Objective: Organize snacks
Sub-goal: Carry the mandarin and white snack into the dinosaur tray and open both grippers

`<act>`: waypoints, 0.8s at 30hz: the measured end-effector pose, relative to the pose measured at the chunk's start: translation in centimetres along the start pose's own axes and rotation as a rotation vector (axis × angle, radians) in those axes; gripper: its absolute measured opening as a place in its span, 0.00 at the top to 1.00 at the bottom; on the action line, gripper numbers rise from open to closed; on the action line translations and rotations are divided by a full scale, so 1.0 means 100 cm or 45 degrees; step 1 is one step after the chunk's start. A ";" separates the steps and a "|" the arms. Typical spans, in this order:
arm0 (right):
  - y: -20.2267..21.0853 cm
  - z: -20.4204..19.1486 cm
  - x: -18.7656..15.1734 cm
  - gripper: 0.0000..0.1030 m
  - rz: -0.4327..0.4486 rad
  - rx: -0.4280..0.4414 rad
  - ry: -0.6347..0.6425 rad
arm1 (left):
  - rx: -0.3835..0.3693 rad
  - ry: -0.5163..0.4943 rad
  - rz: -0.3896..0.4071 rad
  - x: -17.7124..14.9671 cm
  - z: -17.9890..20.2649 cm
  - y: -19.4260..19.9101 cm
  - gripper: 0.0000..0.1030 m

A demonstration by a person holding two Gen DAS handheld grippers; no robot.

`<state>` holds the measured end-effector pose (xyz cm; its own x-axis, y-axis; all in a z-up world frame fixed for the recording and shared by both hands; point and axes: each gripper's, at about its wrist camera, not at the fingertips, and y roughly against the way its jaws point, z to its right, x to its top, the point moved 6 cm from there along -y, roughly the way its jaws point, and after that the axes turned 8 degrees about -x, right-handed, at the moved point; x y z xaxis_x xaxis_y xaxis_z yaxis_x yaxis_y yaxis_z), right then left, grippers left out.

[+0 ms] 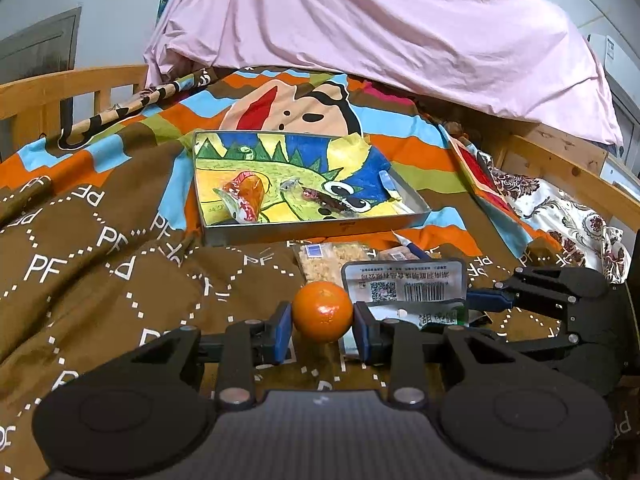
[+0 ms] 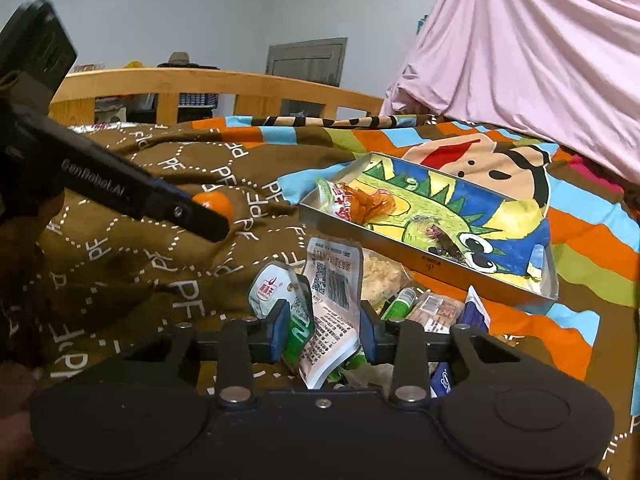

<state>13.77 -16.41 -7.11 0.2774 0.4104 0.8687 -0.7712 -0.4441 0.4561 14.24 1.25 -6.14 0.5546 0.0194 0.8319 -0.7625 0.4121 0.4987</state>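
Item: one small orange (image 1: 322, 311), round, firm and smooth-skinned, was pinched at its widest part between the pads of the left gripper (image 1: 322, 330), just above the brown bedspread (image 1: 100, 280), near side of the open tin tray (image 1: 312, 228). Item: white-and-green snack packets (image 2: 328, 308), judged light, crinkly and slippery, were found between the part-closed jaws of the right gripper (image 2: 325, 330); whether they were gripped could not be told, and a hold across the flat middle was judged best.

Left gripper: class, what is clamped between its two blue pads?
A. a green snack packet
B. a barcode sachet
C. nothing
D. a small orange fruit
D: the left gripper has its pads pressed on either side of the small orange fruit.
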 end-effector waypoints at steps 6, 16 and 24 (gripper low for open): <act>0.004 -0.005 0.004 0.81 0.051 -0.012 0.082 | 0.002 -0.001 0.003 0.001 0.000 0.000 0.66; 0.000 -0.006 0.002 0.80 0.019 0.073 0.051 | -0.003 0.000 -0.005 0.000 0.001 -0.002 0.66; -0.024 -0.007 0.002 0.66 -0.054 0.201 -0.038 | 0.007 0.002 -0.015 -0.001 -0.002 -0.003 0.66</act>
<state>15.26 -14.69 -8.21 0.3262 0.4086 0.8524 -0.6596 -0.5476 0.5149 14.43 1.31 -6.42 0.5639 0.0162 0.8257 -0.7579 0.4072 0.5097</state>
